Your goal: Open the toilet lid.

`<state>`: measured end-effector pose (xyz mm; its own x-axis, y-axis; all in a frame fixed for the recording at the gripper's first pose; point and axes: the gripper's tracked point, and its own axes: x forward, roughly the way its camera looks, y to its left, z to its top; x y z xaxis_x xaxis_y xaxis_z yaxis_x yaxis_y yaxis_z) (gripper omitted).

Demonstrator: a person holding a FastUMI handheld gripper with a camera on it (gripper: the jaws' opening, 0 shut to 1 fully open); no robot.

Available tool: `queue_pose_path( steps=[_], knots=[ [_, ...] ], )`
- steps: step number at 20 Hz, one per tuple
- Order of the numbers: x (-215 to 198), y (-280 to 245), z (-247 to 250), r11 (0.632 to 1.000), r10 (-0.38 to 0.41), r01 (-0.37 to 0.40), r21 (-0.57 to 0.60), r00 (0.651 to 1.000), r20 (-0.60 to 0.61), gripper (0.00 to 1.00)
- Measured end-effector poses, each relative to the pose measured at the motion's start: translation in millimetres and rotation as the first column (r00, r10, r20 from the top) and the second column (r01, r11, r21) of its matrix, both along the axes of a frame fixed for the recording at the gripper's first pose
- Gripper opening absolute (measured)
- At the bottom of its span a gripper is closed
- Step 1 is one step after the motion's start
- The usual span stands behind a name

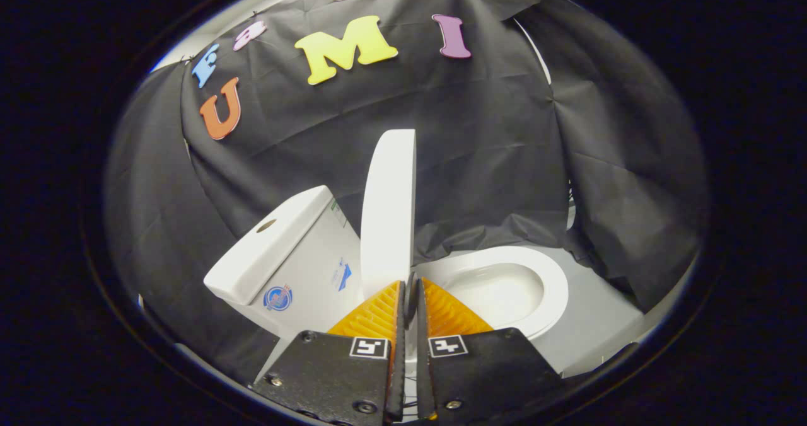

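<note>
Now, I saw the tongs [410, 285] drawn nearly together, with only a thin slit left between the two fingers [378, 316]. At their tips, at twelve o'clock from them, the lower edge of the lid [388, 215] sat right in that slit. Whether both fingers pressed on it I could not tell; the tips hid the contact.

The lid stood raised, close to upright, rising straight beyond the fingers and seen nearly edge-on, leaning slightly toward the tank [277, 253]. The tank lay at ten o'clock from the tips, just beside the lid, tilted in my view, with a round button [266, 225] on its top and two small stickers on its side, which I left unread.

At two o'clock from the tips the seat [555, 287] lay flat around the open bowl [498, 290], uncovered. The toilet stood on a pale floor [599, 325]. Black cloth [492, 149] hung behind everything, draping down to the floor past the bowl at three o'clock.
</note>
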<state>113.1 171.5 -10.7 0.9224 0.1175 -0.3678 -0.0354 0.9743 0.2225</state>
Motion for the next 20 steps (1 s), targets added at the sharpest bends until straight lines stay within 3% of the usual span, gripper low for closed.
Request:
queue_pose_path(
  steps=[7,20],
  knots=[
    [1.0,35.5,2.5,0.989,0.025,-0.021,-0.144,0.999,0.031,0.12],
    [-1.8,84.4,2.7,0.962,0.062,-0.053,-0.269,0.998,0.026,0.13]
  ],
)
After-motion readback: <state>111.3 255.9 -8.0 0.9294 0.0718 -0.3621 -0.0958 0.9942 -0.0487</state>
